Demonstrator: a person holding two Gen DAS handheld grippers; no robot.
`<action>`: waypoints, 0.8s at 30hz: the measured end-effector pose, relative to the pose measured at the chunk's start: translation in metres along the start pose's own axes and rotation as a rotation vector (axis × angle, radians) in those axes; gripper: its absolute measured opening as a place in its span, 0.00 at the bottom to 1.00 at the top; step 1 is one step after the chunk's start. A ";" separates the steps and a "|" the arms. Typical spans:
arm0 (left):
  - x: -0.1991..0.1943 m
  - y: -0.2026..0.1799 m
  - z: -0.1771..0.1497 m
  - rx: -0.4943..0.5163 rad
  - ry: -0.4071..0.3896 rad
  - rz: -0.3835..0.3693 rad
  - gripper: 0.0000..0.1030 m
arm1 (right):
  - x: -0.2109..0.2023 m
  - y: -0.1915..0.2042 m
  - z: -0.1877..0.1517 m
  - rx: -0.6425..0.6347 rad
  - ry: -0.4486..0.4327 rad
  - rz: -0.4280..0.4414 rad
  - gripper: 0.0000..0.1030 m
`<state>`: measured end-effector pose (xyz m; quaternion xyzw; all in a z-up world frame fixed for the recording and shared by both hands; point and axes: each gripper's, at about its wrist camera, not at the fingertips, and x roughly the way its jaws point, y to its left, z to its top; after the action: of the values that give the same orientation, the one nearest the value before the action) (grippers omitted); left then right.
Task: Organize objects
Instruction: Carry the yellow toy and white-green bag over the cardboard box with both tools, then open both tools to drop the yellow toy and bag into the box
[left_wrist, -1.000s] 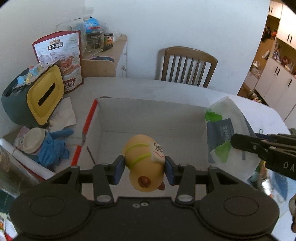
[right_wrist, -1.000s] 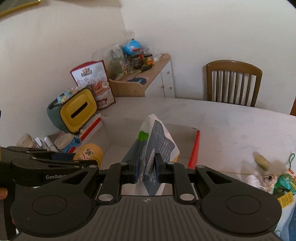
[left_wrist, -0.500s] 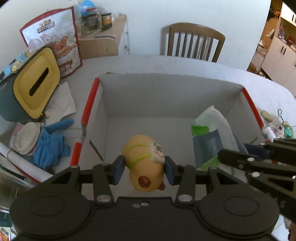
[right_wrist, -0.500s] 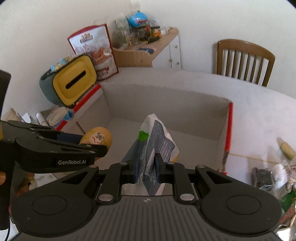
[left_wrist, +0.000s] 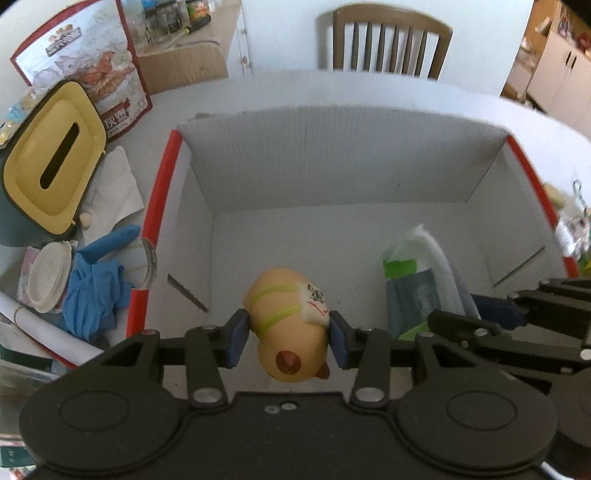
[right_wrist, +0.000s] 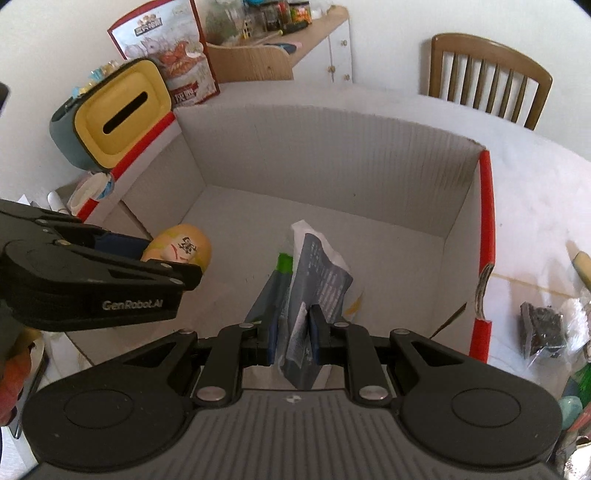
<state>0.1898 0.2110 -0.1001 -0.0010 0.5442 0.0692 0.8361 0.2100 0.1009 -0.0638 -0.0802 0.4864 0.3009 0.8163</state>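
A yellow toy figure (left_wrist: 290, 325) with green stripes and a white label is clamped in my left gripper (left_wrist: 289, 338), low inside the white cardboard box (left_wrist: 343, 147) near its left side. The same toy (right_wrist: 183, 247) shows in the right wrist view beyond the left gripper's fingers (right_wrist: 110, 273). My right gripper (right_wrist: 293, 338) is shut on a grey-blue and white wipes pouch (right_wrist: 314, 280) with a green patch, held inside the box toward its right. In the left wrist view that pouch (left_wrist: 417, 280) hangs beside the toy.
The box has red-taped side edges (right_wrist: 485, 229). Left of it sit a yellow-lidded tissue box (left_wrist: 51, 162), a blue glove (left_wrist: 96, 288), a snack bag (left_wrist: 92, 74) and white lids. Small packets (right_wrist: 543, 328) lie on the table to the right. A wooden chair (left_wrist: 388, 37) stands behind.
Both grippers have moved forward and down into the box with the toy and the pouch still held; the box now fills both views.
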 end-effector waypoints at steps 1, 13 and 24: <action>0.004 0.000 0.001 0.002 0.023 0.004 0.43 | 0.001 0.000 0.000 0.002 0.002 0.002 0.16; 0.019 -0.009 0.008 0.022 0.110 0.009 0.50 | 0.002 0.004 -0.001 -0.002 0.009 0.009 0.17; 0.014 -0.005 0.001 -0.002 0.065 0.014 0.66 | -0.015 -0.006 -0.003 0.032 -0.030 0.028 0.23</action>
<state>0.1970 0.2077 -0.1129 -0.0003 0.5711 0.0753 0.8174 0.2056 0.0887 -0.0536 -0.0557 0.4801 0.3058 0.8203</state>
